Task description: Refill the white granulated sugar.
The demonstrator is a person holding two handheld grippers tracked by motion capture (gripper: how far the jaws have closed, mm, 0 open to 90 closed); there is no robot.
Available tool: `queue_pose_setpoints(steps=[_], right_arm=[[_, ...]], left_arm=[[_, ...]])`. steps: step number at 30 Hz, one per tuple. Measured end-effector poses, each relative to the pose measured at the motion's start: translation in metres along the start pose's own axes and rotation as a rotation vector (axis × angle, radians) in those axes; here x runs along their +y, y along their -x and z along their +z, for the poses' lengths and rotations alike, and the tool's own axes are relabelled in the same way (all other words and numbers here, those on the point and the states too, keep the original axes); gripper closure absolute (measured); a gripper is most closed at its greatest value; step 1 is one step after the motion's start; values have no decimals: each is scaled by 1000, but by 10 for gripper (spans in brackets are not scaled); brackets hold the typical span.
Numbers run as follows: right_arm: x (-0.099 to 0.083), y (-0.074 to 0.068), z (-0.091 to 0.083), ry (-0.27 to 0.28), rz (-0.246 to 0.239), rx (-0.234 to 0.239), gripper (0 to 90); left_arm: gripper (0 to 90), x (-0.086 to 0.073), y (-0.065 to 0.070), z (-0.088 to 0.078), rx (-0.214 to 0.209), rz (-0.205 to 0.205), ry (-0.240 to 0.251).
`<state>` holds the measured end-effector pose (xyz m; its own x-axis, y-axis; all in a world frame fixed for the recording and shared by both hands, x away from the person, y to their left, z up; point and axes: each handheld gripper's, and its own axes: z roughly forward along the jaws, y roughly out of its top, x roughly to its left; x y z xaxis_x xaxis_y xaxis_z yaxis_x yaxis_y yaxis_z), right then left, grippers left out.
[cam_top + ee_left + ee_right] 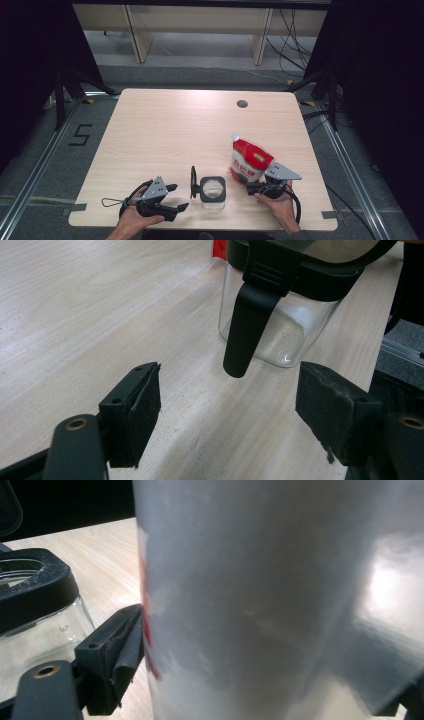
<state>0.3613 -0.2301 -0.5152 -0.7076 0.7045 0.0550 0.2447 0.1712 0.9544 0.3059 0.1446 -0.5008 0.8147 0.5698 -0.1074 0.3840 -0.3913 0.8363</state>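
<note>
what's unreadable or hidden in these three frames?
- Pouch print: too small in the high view; in the right gripper view, too close and blurred.
- Right gripper far jaw: cut off by the frame edge behind the pouch.
- Jar contents: glare in the high view; top cut off in the left gripper view.
- Left gripper: jaws apart, nothing between them.

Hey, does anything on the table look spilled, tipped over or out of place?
Nothing spilled or damaged. The glass jar stands upright with its lid swung open, and the red-and-white pouch is gripped in the right tool.
</note>
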Motion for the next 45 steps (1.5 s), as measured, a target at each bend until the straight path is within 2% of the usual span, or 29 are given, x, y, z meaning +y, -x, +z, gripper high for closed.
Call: queue_pose_setpoints(steps=[2, 3, 4, 5, 6, 7, 8, 9, 10, 11, 12, 14, 15, 16, 17, 18, 19, 20, 21, 28, 30, 32, 33, 37, 41, 44, 45], right_arm=[[0, 0, 0, -1, 3, -2, 158], [0, 2, 2, -3, -20, 11, 159], [0, 1, 2, 3, 0, 18, 160], [0, 0, 2, 4, 16, -2, 164], [1, 1, 3, 14, -15, 0, 169], [1, 1, 4, -3, -22, 1, 176], [1, -2, 4, -13, -5, -3, 186], [1, -1, 6, -6, -26, 0, 196], [2, -1, 6, -24, -53, -8, 209], [1, -3, 9, -3, -47, -18, 224], [1, -4, 8, -29, -39, -8, 238], [2, -2, 11, -11, -91, -8, 262], [2, -5, 9, -47, -67, -30, 240], [3, -6, 11, -53, -86, -31, 233], [3, -7, 13, -68, -72, -23, 279], [3, -7, 13, -68, -72, -23, 279], [3, -7, 13, -67, -66, -51, 296], [3, -7, 13, -67, -66, -51, 296], [4, -4, 13, -53, -98, -59, 300], [4, -4, 13, -57, -100, -56, 309], [4, -4, 13, -74, -92, -31, 309], [5, -4, 13, -71, -82, -31, 307], [4, -4, 14, -69, -99, -33, 306], [4, -3, 16, -66, -80, -26, 301], [5, -3, 16, -69, -93, -30, 305], [6, -5, 17, -76, -74, -27, 327], [8, -6, 15, -80, -82, -36, 348]], left_arm=[[256, 0, 0, 0, 0, 0, 1], [256, 0, 0, 0, 0, 1, 0], [257, 0, 0, 0, 0, 1, 0], [257, 0, 0, 0, 0, 3, -2], [257, 0, 0, 0, -1, 0, 0], [257, 0, 0, 0, 1, 6, -4], [257, 0, 0, 0, 2, 6, -4], [257, 0, 0, 0, 1, 10, -4], [257, 0, -1, 0, 2, 17, -6], [257, 1, -1, -1, 5, 27, -15], [257, 1, -1, -1, 5, 27, -14], [259, 0, -1, -1, 10, 21, -12], [259, 0, -1, -1, 11, 16, -13], [260, 0, -1, -1, 11, 16, -12], [260, 0, 0, -1, 2, -1, -1], [260, 0, 0, -1, 2, -1, -1], [260, 1, 0, -1, -4, 1, -2], [260, 1, 0, -1, -4, 1, -2], [260, 1, 0, -1, -3, 0, -4], [260, 1, 0, -1, -8, 6, -6], [260, 1, 0, -1, -3, 6, -4], [260, 1, 0, -1, -5, 12, 1], [260, 1, 0, -1, -9, 14, -1], [260, 1, 1, 0, -3, 1, 2], [261, 1, 1, 0, -4, 4, 6], [261, 1, 0, 0, -9, 3, 6], [261, 1, 0, 0, -6, 14, 10]])
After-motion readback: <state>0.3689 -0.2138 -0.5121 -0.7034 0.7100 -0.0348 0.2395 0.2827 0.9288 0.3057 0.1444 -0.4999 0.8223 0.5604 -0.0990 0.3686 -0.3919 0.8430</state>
